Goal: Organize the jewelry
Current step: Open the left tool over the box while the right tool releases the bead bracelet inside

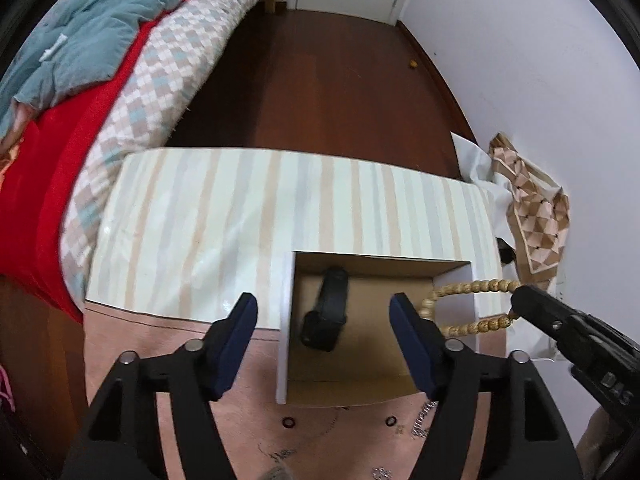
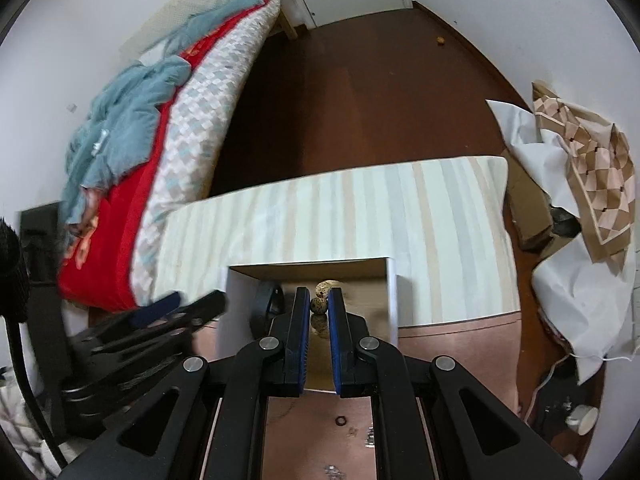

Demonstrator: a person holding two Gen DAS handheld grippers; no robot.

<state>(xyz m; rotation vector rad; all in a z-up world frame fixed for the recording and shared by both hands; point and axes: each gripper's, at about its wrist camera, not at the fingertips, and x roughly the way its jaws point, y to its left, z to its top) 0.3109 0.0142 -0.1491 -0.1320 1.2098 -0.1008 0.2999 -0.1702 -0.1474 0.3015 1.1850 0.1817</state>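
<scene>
Left gripper is held spread above the open cardboard box; nothing is gripped between its blue pads. A black watch is seen lying inside the box, against its left wall. Right gripper is clamped on a wooden bead bracelet, its strand draped over the box's right rim. Small rings are left on the pink mat just beside the box.
</scene>
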